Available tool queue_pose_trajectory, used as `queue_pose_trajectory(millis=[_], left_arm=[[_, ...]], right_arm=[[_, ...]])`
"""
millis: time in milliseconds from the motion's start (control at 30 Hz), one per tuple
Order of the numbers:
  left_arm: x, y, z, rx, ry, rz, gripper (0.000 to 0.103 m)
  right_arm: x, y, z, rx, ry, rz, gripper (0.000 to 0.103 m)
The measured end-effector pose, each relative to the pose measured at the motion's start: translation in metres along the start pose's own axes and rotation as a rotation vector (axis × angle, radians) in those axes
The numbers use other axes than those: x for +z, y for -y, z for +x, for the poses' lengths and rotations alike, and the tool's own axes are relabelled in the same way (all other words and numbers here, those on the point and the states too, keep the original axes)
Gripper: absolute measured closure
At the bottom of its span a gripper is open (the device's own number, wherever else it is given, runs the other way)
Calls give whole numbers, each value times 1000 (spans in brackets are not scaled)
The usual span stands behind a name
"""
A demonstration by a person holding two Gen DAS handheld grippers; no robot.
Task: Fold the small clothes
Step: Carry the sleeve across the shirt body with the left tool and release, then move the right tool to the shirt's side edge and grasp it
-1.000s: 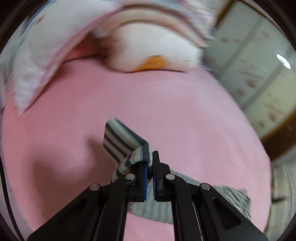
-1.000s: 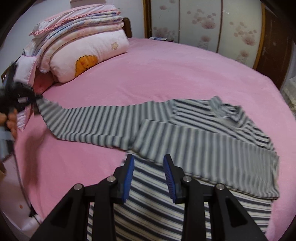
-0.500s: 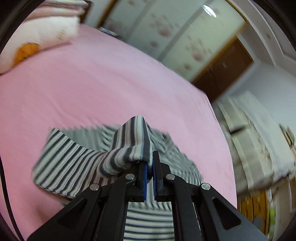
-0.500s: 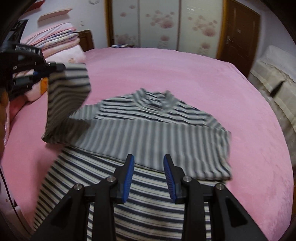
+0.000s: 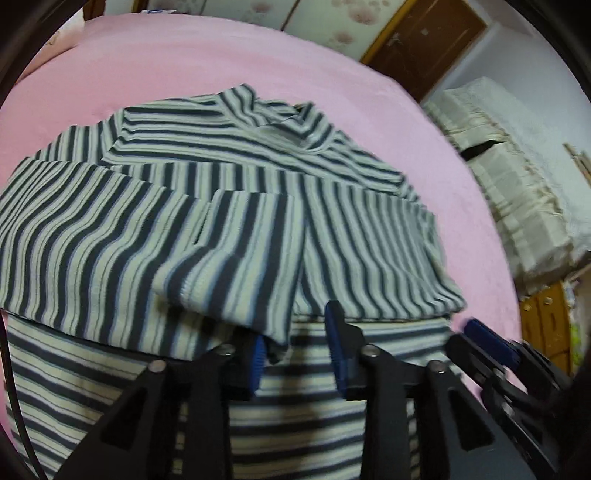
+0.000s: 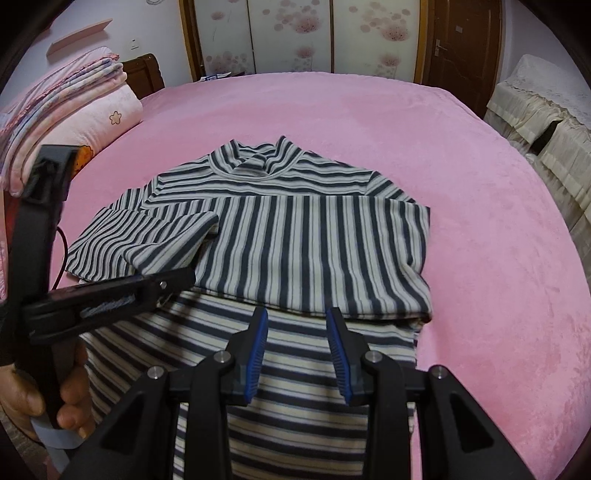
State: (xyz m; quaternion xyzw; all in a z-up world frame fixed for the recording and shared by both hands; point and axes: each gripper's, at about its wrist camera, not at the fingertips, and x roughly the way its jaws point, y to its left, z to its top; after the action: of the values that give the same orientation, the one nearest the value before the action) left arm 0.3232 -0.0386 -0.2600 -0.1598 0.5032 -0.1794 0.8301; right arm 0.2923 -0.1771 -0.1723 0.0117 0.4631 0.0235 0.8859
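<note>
A grey-and-white striped shirt (image 6: 314, 251) lies flat on the pink bed (image 6: 480, 258), collar (image 6: 258, 158) away from me, one sleeve folded across its chest. The other sleeve (image 5: 110, 240) lies doubled over the shirt's left side (image 6: 147, 240). My left gripper (image 5: 295, 339) is low over the shirt with its jaws opening. The sleeve's cuff (image 5: 236, 295) rests against the left pad, unpinched. From the right wrist view the left gripper (image 6: 177, 280) shows side-on at the sleeve's end. My right gripper (image 6: 297, 328) is open over the shirt's lower body, holding nothing, and also shows as the right gripper (image 5: 491, 343).
Folded quilts and a pillow (image 6: 74, 103) are stacked at the bed's far left. Cream-covered furniture (image 6: 546, 122) stands along the right. Floral wardrobe panels (image 6: 295, 33) and a brown door (image 6: 461, 44) are behind. A hand (image 6: 22, 398) grips the left tool's handle at the lower left.
The left gripper carried the sleeve from far out on the left over onto the shirt, dipped down, and its jaws parted off the cuff. The right gripper shifted sideways over the shirt.
</note>
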Motion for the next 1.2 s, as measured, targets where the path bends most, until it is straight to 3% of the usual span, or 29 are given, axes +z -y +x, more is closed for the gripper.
queue_pose_trajectory(millis=[133,233,300,433,500,633,733,767,1000,1033,1100,1133,1200], left_arm=[[0,-7,-28,-91,25,3,55],[-7,-21,-56,-59,70,-10,53],[-13,-40,-74,31,102,-32,53],[-19,-82,-90,316,114,-97,53],[-21,-109,-98,393,115,-144,53],[-26,-152,-113,410,126,-258,53],[-32,-172,-117,402,126,-307,53],[-34,-177,-118,398,125,-316,53],[-42,-190,-126,371,121,-321,53],[-40,-189,-122,370,118,-319,53],[-39,-189,-122,369,113,-309,53],[-38,-189,-122,371,112,-300,53],[-36,-187,-120,378,108,-288,53]], right_arm=[[6,-4,6,29,0,3,70],[17,-14,5,63,11,-1,70],[27,-25,4,93,18,-25,70],[48,-64,6,145,21,-126,70],[57,-84,13,161,2,-177,70],[73,-126,39,181,-92,-236,70],[81,-141,59,163,-163,-224,54],[82,-145,64,153,-178,-225,53],[55,-164,106,-62,-281,-356,53],[51,-163,108,-77,-277,-368,54],[50,-157,104,-69,-266,-348,71],[51,-152,101,-54,-272,-325,86],[57,-135,90,-36,-251,-268,92]])
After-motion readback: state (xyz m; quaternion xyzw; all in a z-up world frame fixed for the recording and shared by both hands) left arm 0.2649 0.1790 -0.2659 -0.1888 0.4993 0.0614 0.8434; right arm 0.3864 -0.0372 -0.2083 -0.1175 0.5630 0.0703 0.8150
